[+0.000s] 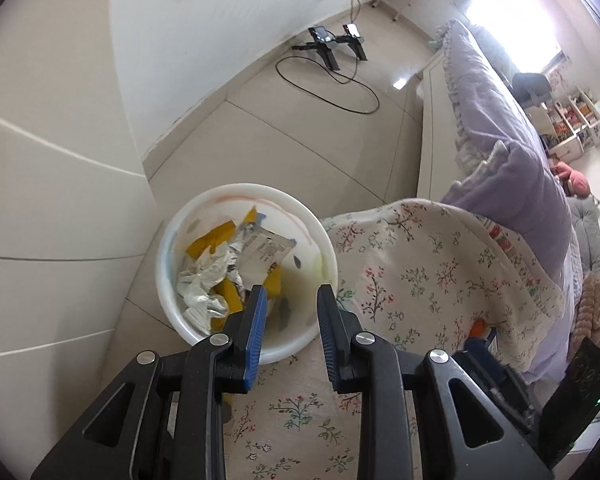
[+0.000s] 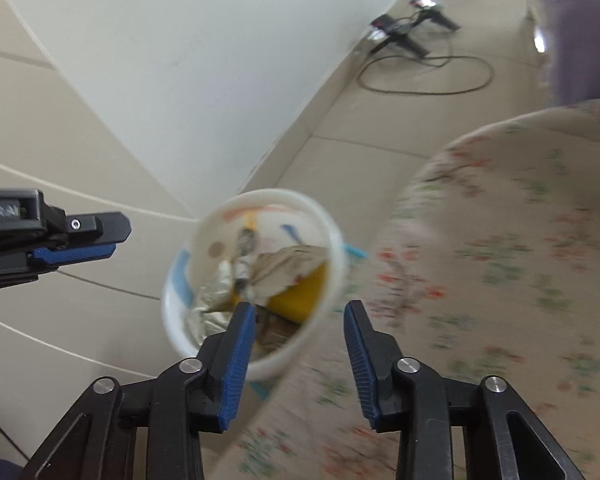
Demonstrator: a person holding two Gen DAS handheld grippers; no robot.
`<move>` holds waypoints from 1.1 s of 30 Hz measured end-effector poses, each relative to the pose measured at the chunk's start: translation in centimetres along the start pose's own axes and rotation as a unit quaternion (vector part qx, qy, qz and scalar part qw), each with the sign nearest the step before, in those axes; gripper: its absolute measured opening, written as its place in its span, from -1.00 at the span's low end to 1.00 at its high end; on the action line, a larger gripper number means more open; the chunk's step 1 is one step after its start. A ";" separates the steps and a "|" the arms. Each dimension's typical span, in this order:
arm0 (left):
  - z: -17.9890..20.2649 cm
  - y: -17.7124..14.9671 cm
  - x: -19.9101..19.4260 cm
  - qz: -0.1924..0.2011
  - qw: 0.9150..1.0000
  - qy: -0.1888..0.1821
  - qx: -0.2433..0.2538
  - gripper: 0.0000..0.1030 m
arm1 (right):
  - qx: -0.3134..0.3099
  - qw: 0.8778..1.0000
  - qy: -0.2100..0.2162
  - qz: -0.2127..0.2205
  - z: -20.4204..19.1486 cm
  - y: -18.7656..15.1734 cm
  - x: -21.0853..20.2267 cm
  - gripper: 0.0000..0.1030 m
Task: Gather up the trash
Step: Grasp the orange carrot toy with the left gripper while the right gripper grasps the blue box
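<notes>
A white round bin point(image 1: 240, 189) stands on the floor between a wardrobe and the bed. It holds crumpled white paper point(image 1: 204, 280), yellow wrappers point(image 1: 212, 240) and a printed white packet point(image 1: 264, 252). My left gripper point(image 1: 292, 300) hovers over the bin's near rim, open, with nothing between its blue pads. In the blurred right wrist view the bin point(image 2: 280, 194) shows a crumpled brown paper point(image 2: 288, 268) lying on a yellow wrapper point(image 2: 300, 296). My right gripper point(image 2: 299, 308) is above the bin's near side, open and empty. The left gripper's fingers point(image 2: 74, 254) reach in from the left, apart from the bin.
A floral quilt point(image 1: 420, 272) hangs over the bed edge right beside the bin, with a purple blanket point(image 1: 500, 120) behind it. Cream wardrobe doors point(image 1: 40, 200) close off the left. Black stands point(image 1: 332, 48) and a looped cable point(image 1: 340, 88) lie on the tiled floor further away.
</notes>
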State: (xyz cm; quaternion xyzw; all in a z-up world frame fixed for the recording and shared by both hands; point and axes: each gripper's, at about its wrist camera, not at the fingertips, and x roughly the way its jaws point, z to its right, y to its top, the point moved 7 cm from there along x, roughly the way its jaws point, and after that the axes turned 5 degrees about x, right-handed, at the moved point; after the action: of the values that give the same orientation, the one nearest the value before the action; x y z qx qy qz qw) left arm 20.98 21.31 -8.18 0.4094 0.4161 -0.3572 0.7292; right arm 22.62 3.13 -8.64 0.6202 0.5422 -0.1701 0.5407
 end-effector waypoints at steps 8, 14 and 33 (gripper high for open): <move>8.8 -3.1 2.8 -0.029 0.994 -0.010 0.102 -0.42 | 0.105 0.987 -0.090 0.078 12.1 0.3 -11.2 0.36; 14.8 -5.3 4.9 -0.041 0.988 -0.012 0.150 -0.31 | 0.226 0.961 -0.132 0.087 21.8 -2.0 -14.1 0.41; 25.0 -7.0 9.6 -0.051 0.982 -0.022 0.183 -0.20 | 0.358 0.926 -0.120 -0.009 29.2 -5.5 -7.0 -0.03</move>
State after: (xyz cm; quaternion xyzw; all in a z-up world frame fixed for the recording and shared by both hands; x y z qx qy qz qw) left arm 26.61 -5.62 -10.94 0.5064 0.3479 -0.4726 0.6318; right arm 26.43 -26.24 -16.17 0.7423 0.3818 -0.4313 0.3422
